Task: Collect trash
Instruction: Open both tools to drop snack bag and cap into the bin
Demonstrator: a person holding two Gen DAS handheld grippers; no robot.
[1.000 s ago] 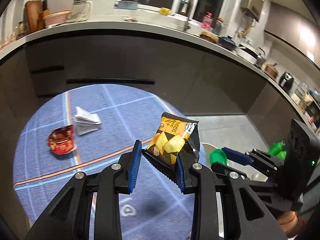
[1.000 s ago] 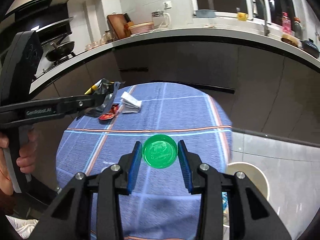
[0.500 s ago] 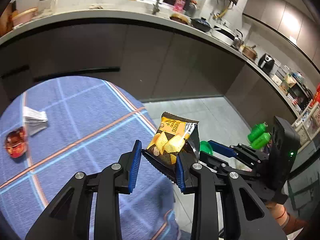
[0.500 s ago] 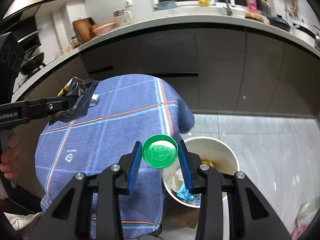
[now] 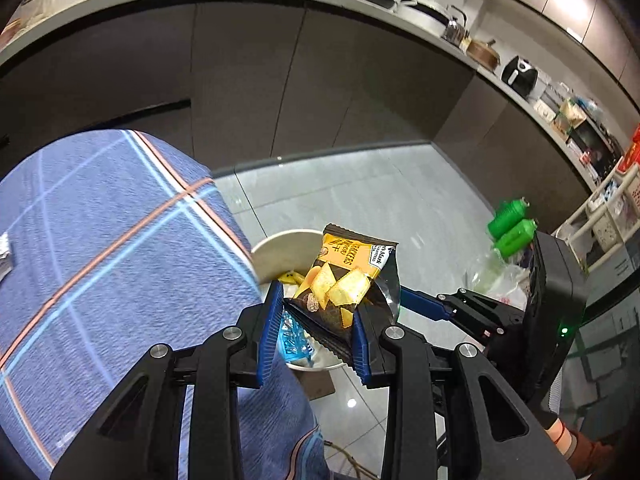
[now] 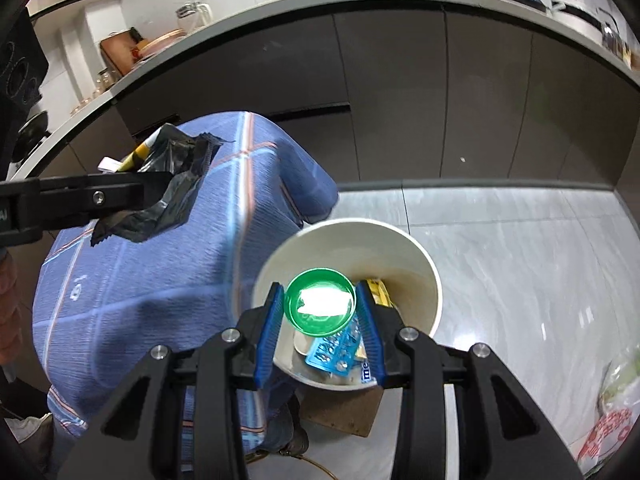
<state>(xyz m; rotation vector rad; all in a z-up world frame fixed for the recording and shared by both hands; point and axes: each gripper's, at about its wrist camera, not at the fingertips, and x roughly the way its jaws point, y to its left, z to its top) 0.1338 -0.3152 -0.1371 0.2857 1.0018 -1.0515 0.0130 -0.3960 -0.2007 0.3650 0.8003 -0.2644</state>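
A yellow and black cracker bag (image 5: 340,280) is pinched in my left gripper (image 5: 316,332), held above the near rim of a cream trash bin (image 5: 276,248) on the floor. Seen from the right wrist, the same bag (image 6: 172,184) hangs over the table's edge, left of the bin (image 6: 424,280). My right gripper (image 6: 322,332) is shut on a round green lid (image 6: 320,304), directly above the bin's mouth. In the left wrist view the right gripper's blue fingers (image 5: 424,306) reach in from the right, past the bag. Blue and yellow wrappers (image 6: 336,356) lie inside the bin.
A table with a blue plaid cloth (image 5: 100,264) stands beside the bin, a folded paper (image 5: 4,256) at its left edge. Dark cabinets under a curved counter (image 6: 400,92) ring the grey tiled floor (image 6: 520,280). Green bottles (image 5: 510,224) and a plastic bag (image 6: 612,412) sit to the right.
Both grippers swung from over the table to the bin and sank toward it. The bag and the green lid stayed gripped. The red wrapper left the left wrist view.
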